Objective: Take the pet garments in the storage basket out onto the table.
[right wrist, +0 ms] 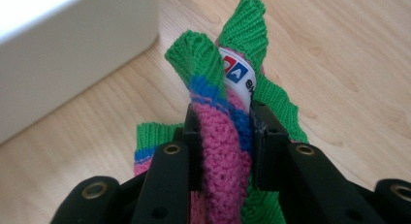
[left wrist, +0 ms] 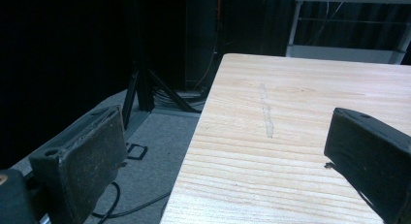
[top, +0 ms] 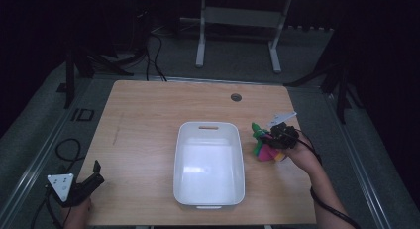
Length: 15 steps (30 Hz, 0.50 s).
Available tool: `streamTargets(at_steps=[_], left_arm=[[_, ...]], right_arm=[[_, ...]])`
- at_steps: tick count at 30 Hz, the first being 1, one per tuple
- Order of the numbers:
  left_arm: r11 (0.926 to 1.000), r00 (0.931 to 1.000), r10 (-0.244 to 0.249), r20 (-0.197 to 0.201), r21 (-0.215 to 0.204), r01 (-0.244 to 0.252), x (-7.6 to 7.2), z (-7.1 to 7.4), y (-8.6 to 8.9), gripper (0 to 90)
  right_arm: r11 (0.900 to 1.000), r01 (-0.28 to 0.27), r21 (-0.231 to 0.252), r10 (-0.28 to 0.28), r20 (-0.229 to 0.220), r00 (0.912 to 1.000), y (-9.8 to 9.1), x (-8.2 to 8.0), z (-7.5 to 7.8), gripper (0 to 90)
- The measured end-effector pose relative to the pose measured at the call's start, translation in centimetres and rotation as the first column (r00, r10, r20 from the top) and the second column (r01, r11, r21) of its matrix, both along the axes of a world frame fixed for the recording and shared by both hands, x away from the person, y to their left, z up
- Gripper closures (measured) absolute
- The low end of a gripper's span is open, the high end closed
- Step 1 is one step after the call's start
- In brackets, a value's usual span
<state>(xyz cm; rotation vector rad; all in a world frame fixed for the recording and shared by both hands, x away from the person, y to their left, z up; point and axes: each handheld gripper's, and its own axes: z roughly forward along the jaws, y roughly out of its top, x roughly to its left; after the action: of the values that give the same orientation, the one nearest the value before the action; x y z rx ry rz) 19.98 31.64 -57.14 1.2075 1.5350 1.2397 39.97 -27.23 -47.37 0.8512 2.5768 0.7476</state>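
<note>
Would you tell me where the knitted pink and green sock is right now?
In the high view the sock lies on the table just right of the white bin, pinched in the right gripper.

Left hand-held gripper [top: 95, 170] rests low at the near left, jaws standing wide apart. Right hand-held gripper [top: 270, 138] is extended on a straight forearm, jaws clamped close together.
</note>
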Motion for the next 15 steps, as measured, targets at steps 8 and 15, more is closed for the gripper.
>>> streamTargets(at_steps=[8, 15], left_arm=[[1.0000, 1.0000, 0.000, -0.002, 0.001, 0.000, 0.0, 0.0, 0.0, 1.8], [1.0000, 1.0000, 0.003, 0.000, 0.000, -0.003, 0.0, 0.0, 0.0, 1.9]], right_arm=[[0.9997, 0.025, -0.001, -0.025, -0.034, 0.9991, 0.5, 0.5, -3.1, 72.0], [0.9999, 0.017, -0.001, -0.017, -0.085, 0.9963, 0.7, 0.3, -5.5, 70.1]])
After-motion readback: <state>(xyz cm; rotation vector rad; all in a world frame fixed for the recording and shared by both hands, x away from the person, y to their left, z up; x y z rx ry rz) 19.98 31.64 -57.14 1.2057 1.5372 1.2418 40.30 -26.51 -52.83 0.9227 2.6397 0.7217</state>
